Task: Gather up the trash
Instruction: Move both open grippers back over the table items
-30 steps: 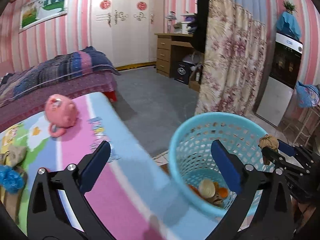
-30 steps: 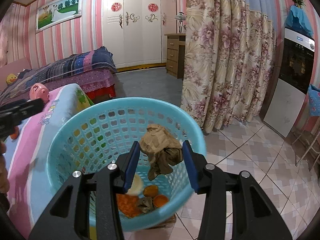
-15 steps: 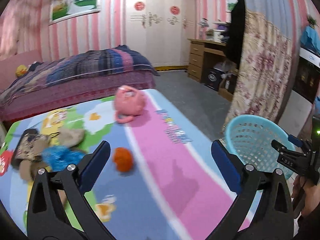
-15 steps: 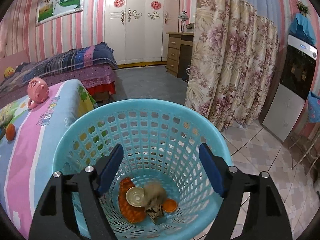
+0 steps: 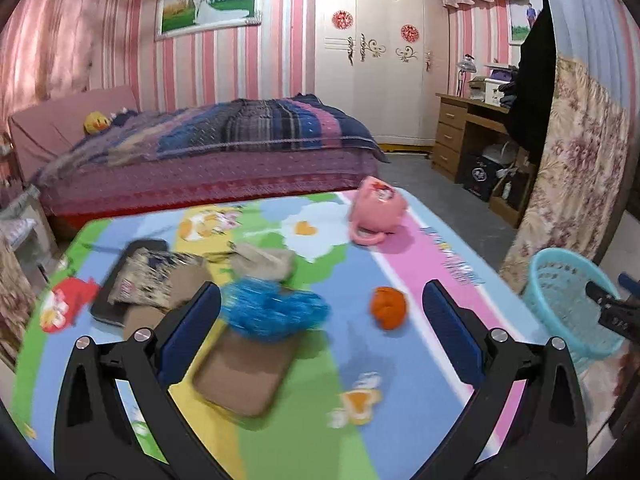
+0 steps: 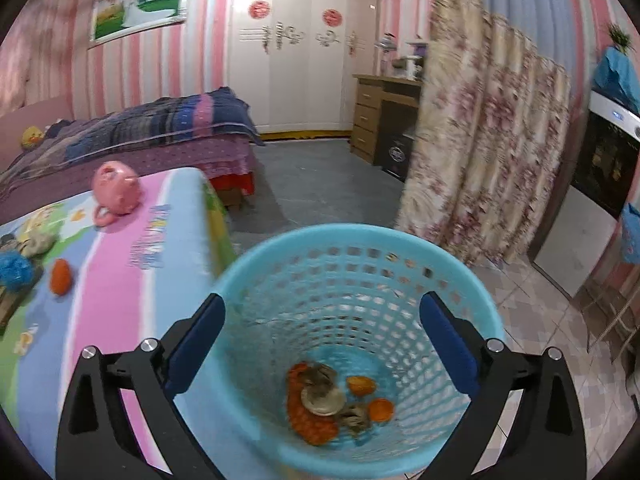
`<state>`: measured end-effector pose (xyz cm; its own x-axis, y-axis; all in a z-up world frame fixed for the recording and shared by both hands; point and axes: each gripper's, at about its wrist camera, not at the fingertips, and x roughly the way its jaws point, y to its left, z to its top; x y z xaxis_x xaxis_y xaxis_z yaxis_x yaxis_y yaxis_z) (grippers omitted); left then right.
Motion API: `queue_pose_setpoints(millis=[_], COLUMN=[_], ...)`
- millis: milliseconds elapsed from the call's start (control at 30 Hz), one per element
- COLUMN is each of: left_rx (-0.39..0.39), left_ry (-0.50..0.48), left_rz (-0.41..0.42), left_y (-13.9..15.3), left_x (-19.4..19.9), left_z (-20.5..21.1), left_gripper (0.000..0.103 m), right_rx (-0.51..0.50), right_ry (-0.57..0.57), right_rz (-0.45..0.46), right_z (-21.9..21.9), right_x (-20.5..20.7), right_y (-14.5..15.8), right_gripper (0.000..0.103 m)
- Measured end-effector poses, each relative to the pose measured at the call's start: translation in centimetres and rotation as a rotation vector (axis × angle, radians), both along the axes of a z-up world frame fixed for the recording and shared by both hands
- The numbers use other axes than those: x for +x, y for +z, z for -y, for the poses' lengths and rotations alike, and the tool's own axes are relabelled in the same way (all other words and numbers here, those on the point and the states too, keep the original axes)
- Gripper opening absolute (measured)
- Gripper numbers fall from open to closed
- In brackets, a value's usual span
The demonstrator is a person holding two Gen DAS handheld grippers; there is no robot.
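— Start with the left wrist view. What does it show?

— The left claw [image 5: 320, 320] is spread wide with nothing in it, hanging over the table [image 5: 400, 432] with its bright cartoon cloth. Trash waits on it: an orange scrap [image 5: 387, 307] between the fingers' lines, a crumpled blue wad [image 5: 274, 312] just beside the left finger, a brown paper piece [image 5: 244, 376] touching the wad, a printed wrapper [image 5: 158, 276] and a beige crumple [image 5: 266, 262] farther back. A pink mug [image 5: 378, 208] lies tipped near the far edge; it looks more like a keeper than trash, though that is my guess.

— And the bin?

— The blue basket [image 5: 568, 304] stands off the table's right side, with the other claw's tip at its rim.

— Now the right wrist view.

— The right claw [image 6: 322, 336] is also wide open and holds nothing, poised above the basket [image 6: 360, 240]. In the bottom lie orange peel [image 6: 310, 420], a round lid or disc [image 6: 322, 400] and some crumpled bits. The table's edge sits just beside the basket.

— So how far along?

— Partway, I'd judge: several pieces are binned, about five are left on the table.
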<state>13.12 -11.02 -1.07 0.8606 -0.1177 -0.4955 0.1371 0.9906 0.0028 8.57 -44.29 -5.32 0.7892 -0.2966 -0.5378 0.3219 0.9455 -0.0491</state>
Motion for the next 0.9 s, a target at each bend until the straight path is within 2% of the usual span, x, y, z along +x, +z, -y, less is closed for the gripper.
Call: queue_pose_setpoints(millis=[167,400,700,900], left_rx=[-0.02,-0.031,-0.069,-0.1], left_ry=[-0.008,0.028,0.112,0.163], left_rz=[-0.035,-0.027,-0.036,-0.044], left_y=[-0.2,0.2,0.1,-0.2], left_x=[0.7,1.1,1.9,2.4], left_z=[-2.4,-5.4,-10.6,-13.6], left_gripper=[0.098,0.098,0.098,0.098], right_rx=[0.003,-0.03,-0.02,-0.02], right_ry=[0.096,0.226,0.276,0.297], right_rz=[0.012,0.019,0.029,0.022], right_z=[-5.3,-12.3,-17.1,-18.8], right_x=[1.5,3.6,5.7,6.6], right_y=[0.9,2.2,3.3,2.3], right_gripper=[0.097,0.097,0.097,0.098])
